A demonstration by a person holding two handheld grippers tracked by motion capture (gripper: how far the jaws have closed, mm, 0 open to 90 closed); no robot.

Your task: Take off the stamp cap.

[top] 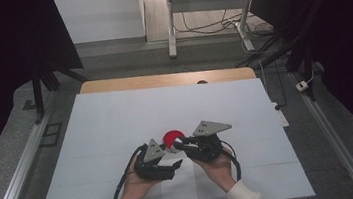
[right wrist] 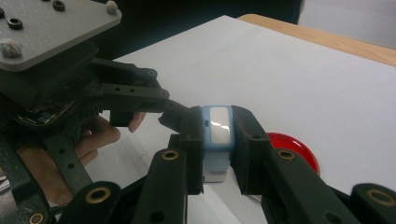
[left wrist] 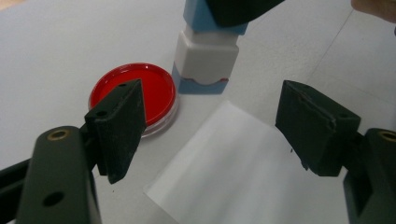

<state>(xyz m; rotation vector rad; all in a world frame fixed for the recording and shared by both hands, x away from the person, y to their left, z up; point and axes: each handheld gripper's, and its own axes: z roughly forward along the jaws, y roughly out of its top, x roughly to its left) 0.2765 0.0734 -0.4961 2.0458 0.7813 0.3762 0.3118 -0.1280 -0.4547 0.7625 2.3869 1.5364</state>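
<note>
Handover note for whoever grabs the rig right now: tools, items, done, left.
Right tool: shut on the blue-and-white stamp, held upright just beside the red ink pad.
Left tool: open, holding nothing, hovering above the loose white sheet.
Ink pad is uncovered, sitting on the white table cover.
Done: stamp picked up. Whether it has been inked cannot be told.
Left, likely: ink if needed, press the stamp on the sheet, using the left tool to steady the paper.
</note>
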